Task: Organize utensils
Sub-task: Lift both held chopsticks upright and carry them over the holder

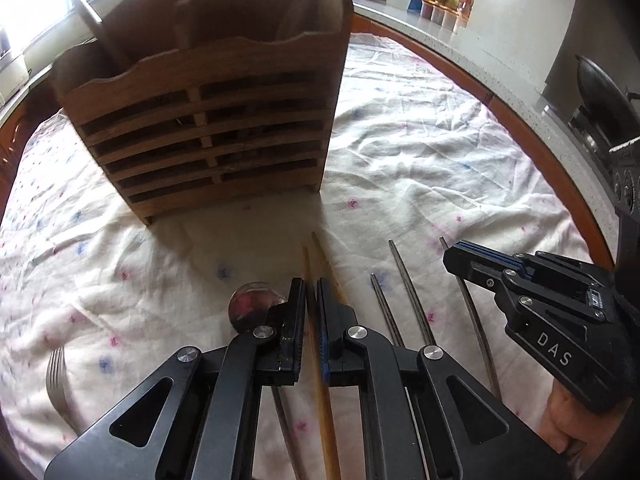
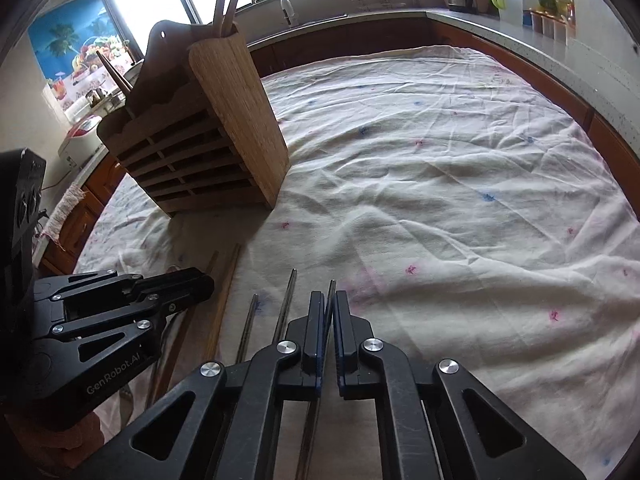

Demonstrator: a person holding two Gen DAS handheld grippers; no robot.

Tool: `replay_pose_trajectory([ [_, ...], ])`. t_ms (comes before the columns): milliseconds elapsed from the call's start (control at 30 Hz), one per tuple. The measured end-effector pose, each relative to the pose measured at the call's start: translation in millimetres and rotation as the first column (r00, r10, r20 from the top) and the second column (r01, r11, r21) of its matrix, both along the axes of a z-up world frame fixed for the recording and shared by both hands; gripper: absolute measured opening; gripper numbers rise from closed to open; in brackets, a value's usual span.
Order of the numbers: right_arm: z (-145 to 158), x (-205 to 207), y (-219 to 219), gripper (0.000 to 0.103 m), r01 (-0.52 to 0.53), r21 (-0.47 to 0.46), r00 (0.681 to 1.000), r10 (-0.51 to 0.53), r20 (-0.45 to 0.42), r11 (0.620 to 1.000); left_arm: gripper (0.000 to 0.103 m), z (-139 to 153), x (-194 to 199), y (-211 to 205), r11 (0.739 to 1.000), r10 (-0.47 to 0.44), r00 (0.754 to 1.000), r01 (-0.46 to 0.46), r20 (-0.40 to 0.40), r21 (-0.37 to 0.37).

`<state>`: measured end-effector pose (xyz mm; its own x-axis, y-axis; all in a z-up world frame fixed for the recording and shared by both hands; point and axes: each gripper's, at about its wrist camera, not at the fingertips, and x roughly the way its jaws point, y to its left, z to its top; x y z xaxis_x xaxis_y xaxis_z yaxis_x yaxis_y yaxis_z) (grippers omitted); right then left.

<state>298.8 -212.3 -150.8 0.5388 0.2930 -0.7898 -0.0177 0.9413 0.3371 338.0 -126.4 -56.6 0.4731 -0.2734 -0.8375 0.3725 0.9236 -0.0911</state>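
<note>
A slatted wooden utensil holder (image 1: 208, 120) stands on the cloth ahead, also in the right wrist view (image 2: 192, 148), with several utensils standing in it. My left gripper (image 1: 311, 292) is shut on a wooden chopstick (image 1: 320, 380); a second wooden chopstick (image 1: 326, 260) lies beside it. My right gripper (image 2: 329, 304) is shut on a metal chopstick (image 2: 330, 292). Two more metal chopsticks (image 2: 286, 304) lie to its left. A metal spoon (image 1: 252, 304) and a fork (image 1: 56, 380) lie left of the left gripper.
A wrinkled white cloth (image 2: 440, 200) with small coloured marks covers the table. A counter (image 1: 460, 40) with bottles and a kettle runs behind and to the right. A wok (image 1: 600, 92) sits at the far right.
</note>
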Motion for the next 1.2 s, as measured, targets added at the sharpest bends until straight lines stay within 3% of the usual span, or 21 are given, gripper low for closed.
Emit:
replay_pose_trajectory([
  [233, 44, -30, -9, 0.004, 0.010, 0.047, 0.996, -0.014, 0.089, 0.999, 0.005, 45, -36, 40, 0.988, 0.046, 0.997, -0.037, 0.057, -0.149],
  [367, 71, -46, -9, 0.004, 0.006, 0.055, 0.989, -0.014, 0.148, 0.998, 0.005, 68, -56, 55, 0.980, 0.066, 0.993, -0.046, 0.099, -0.193],
  [800, 125, -90, -12, 0.004, 0.005, 0.077, 0.963, -0.025, 0.268, 0.997, 0.004, 126, -115, 91, 0.956, 0.100, 0.974, -0.038, 0.204, -0.291],
  [1200, 175, -106, -18, 0.003, 0.026, 0.085, 0.919, -0.057, 0.391, 0.996, 0.004, 165, -131, 110, 0.941, 0.166, 0.935, -0.055, 0.314, -0.333],
])
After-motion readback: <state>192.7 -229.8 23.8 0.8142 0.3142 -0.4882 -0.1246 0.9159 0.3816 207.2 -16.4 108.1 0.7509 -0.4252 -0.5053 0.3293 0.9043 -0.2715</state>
